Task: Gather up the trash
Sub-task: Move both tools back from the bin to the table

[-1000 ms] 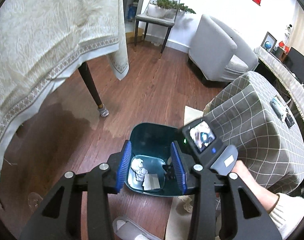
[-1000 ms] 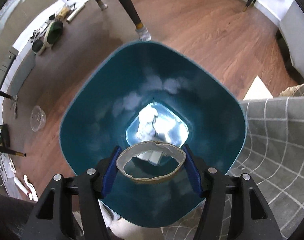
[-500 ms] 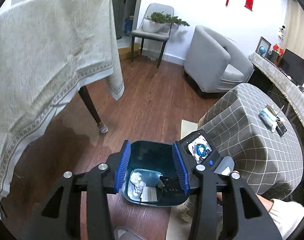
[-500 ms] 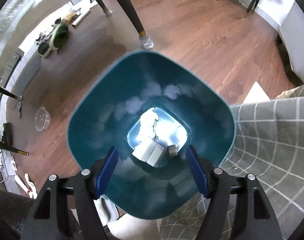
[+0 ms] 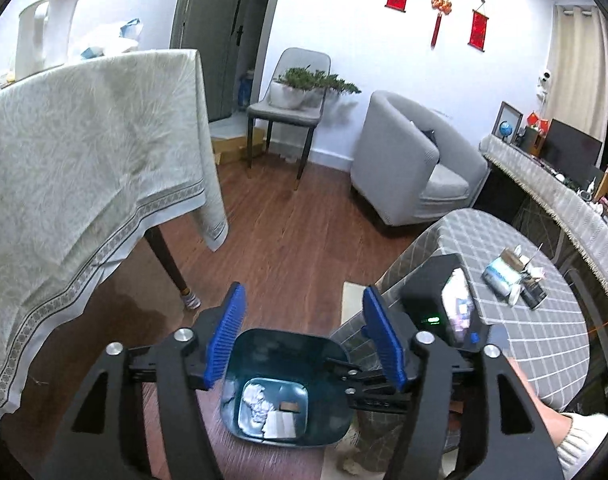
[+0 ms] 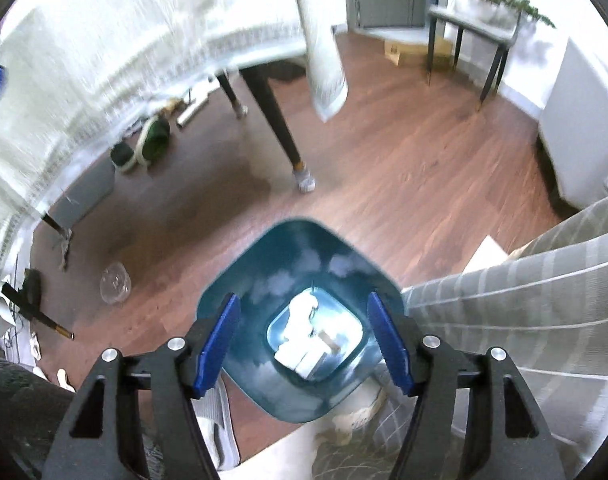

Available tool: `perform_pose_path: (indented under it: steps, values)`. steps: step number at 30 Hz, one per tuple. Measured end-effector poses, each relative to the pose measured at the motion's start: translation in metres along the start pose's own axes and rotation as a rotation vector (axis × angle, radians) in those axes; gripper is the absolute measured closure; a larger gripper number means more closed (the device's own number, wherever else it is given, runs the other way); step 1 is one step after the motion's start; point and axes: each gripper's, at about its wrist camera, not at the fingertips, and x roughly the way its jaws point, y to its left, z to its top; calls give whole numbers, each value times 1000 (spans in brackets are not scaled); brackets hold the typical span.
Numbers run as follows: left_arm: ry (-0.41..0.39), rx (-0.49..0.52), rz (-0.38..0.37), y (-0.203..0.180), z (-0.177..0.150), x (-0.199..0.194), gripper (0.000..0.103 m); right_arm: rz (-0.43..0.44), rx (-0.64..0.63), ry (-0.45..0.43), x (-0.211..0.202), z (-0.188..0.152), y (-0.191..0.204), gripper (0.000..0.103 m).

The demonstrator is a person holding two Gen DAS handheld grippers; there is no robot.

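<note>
A teal trash bin (image 5: 288,344) stands on the wood floor below both grippers. On its bottom lie a crumpled white tissue (image 5: 256,400), a folded white paper (image 5: 280,426) and a small brown piece (image 5: 290,406). My left gripper (image 5: 304,300) hangs above the bin, its jaws opening with nothing between them. In the right wrist view the same bin (image 6: 292,252) shows the tissue (image 6: 302,312), paper (image 6: 304,356) and brown piece (image 6: 330,338). My right gripper (image 6: 304,300) is high over the bin, its jaws closing a little and empty.
A table under a cream cloth (image 5: 84,180) stands at the left, its dark leg (image 5: 172,268) near the bin. A low table with a grey checked cover (image 5: 524,320) adjoins the bin's right side. A clear plastic lid (image 6: 114,282) lies on the floor.
The cardboard ring held in the right gripper a second ago has left its jaws. Both grippers have risen away from the bin. The left jaws have spread wider.
</note>
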Motion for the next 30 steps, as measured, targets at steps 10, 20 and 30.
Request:
perform_pose_path:
  steps: [10,20,30]
  values:
    - [-29,23,-58,-40,10,7,29,-60,15,-151,-79,-6,-33,36]
    - [-10,64,-99,-86,6,27,23,-152,61,-237,-131,-32,-79,33]
    - [55,115,-138,-126,-9,66,23,-248,105,-264,-159,-58,-124,29]
